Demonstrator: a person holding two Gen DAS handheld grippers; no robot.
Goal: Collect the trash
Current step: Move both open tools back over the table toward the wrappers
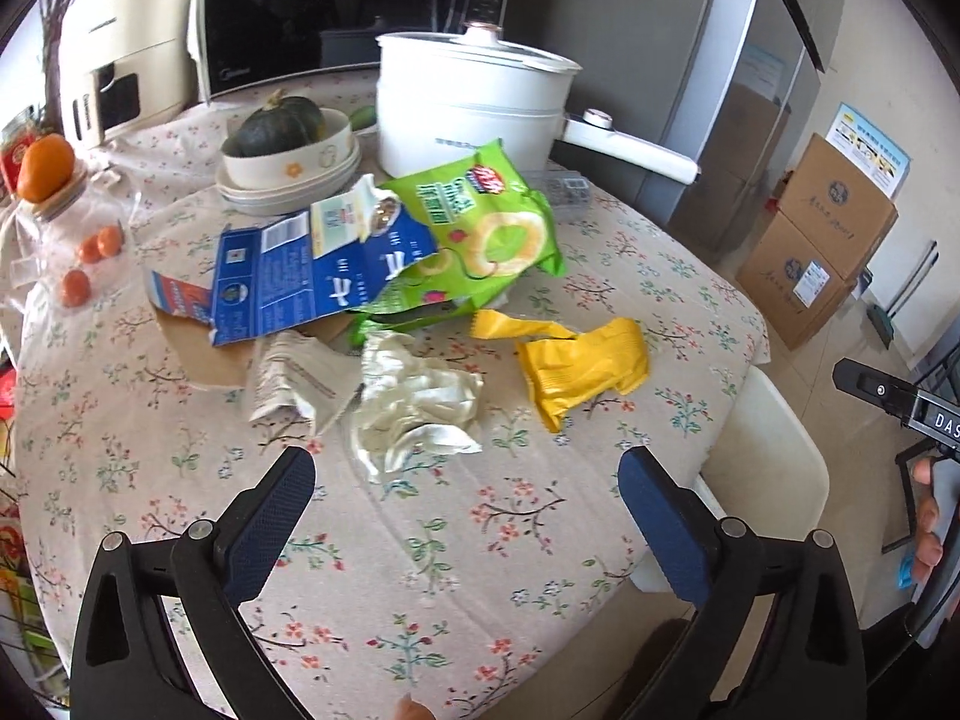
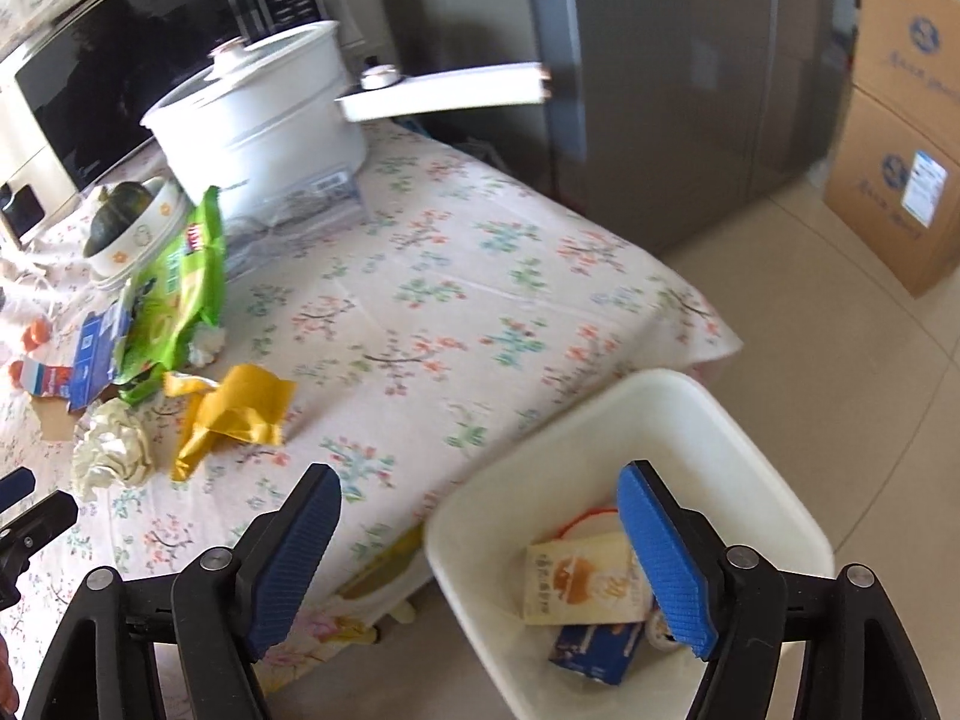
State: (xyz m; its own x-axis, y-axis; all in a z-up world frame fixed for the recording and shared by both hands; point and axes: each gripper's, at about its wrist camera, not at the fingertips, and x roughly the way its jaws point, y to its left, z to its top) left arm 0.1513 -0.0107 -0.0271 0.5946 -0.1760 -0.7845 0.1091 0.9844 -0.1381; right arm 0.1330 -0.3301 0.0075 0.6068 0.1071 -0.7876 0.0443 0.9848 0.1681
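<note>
Trash lies on the floral tablecloth (image 1: 420, 540): a crumpled white wrapper (image 1: 414, 402), a yellow wrapper (image 1: 579, 369), a green snack bag (image 1: 480, 234), a torn blue carton (image 1: 300, 276) and a crumpled paper packet (image 1: 288, 384). My left gripper (image 1: 468, 480) is open and empty, just short of the white wrapper. My right gripper (image 2: 480, 510) is open and empty above the table's edge and the white bin (image 2: 480, 540), which holds a cream carton (image 2: 576, 582) and a blue box (image 2: 594, 648). The yellow wrapper (image 2: 234, 414) and white wrapper (image 2: 111, 444) show at left in the right wrist view.
A white electric pot (image 1: 468, 108) with a long handle, a bowl with a green squash (image 1: 282, 132), a microwave (image 1: 312, 6) and oranges (image 1: 45, 168) stand at the back. A fridge (image 2: 660, 90) and cardboard boxes (image 1: 822, 240) stand to the right.
</note>
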